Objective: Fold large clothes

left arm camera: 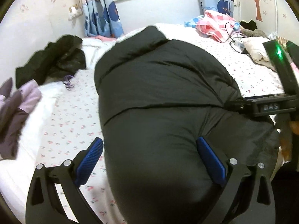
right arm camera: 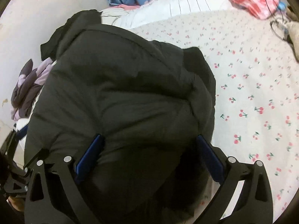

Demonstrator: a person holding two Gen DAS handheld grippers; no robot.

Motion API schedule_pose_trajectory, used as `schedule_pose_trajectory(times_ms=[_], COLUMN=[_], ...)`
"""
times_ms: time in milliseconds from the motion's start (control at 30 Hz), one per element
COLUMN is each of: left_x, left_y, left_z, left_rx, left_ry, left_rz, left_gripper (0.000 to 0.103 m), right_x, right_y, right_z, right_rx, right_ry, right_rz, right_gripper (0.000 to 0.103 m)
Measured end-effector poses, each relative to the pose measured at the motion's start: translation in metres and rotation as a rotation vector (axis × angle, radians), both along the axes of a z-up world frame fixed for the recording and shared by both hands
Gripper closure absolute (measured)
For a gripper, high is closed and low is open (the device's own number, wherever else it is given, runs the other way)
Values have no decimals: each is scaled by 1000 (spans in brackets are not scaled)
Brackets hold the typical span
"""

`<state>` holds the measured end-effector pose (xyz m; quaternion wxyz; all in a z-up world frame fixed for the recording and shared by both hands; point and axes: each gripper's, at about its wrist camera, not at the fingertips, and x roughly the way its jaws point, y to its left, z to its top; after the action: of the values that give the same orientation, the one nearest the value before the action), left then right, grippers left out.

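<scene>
The left gripper [left arm camera: 149, 160] stands wide apart, its blue pads [left arm camera: 90, 160] straddling the near end of a black puffer coat [left arm camera: 158, 78]. One pad hangs over the bed sheet just beside the coat's left edge; the other presses against the padding on its right side. Nothing is pinched between them. In its own view the right gripper [right arm camera: 149, 158] is spread just as wide, both pads [right arm camera: 89, 156] sunk into or resting on the same bulky near end, and it likewise grips nothing that can be made out.

From both grippers the coat lies straight ahead, its long axis running away from them across the bed [left arm camera: 65, 115] toward the window wall. It looks already doubled into a thick bundle: a seam or folded edge crosses it partway along in the left view, and the far end rises in a blunt hump. The right gripper's body shows at the right edge of the left view, touching the coat's right flank, so the two sit side by side at the same near end, neither plainly nearer.

Judging by this, the coming move turns on that lengthwise axis: the near end would be carried forward over the far one. The padding is springy and will likely puff back up unless pressed down.

A dark garment [left arm camera: 54, 59] and a purple one [left arm camera: 16, 108] lie well apart on the left.
</scene>
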<state>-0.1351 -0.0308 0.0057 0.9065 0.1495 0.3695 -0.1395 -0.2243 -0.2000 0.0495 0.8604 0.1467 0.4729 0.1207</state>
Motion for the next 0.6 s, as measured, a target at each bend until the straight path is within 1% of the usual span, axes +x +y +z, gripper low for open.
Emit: schedule_pose_trajectory(times_ms=[67,133,167,200,233,267,333,500,600], left_x=[-7,-16,-23,-26,-31,-35,-46,-67,-79], left_y=[1,3,3,3,2,2,-1,-5,-8], left_z=[6,13,17,19,22,24,31,50,59], left_rx=[4,3,3,3,1,1,1,-6,-20], left_ry=[-15,-40,-54,-59,-64,-68,-80,-125,-148], left_rz=[7,23,28,29,29,28,24,8,1], left_gripper=[7,7,7,7,7,7,7,7,7], right_x=[-24,-54,-65,-71,-51,-48,-48,-65,-78], right_y=[-2,-3,1,7,13,15,5,-5,-17], right_z=[8,18,17,10,7,-4,-13,8,20], right_rx=[-41,-54,-64,-98,-111,-97,-39,-31,-44], right_ry=[-49,-121,-124,-83,-43,13,76,54,5], right_rz=[-1,-13,-8,16,42,71,60,65,42], right_gripper=[7,7,7,7,7,7,7,7,7])
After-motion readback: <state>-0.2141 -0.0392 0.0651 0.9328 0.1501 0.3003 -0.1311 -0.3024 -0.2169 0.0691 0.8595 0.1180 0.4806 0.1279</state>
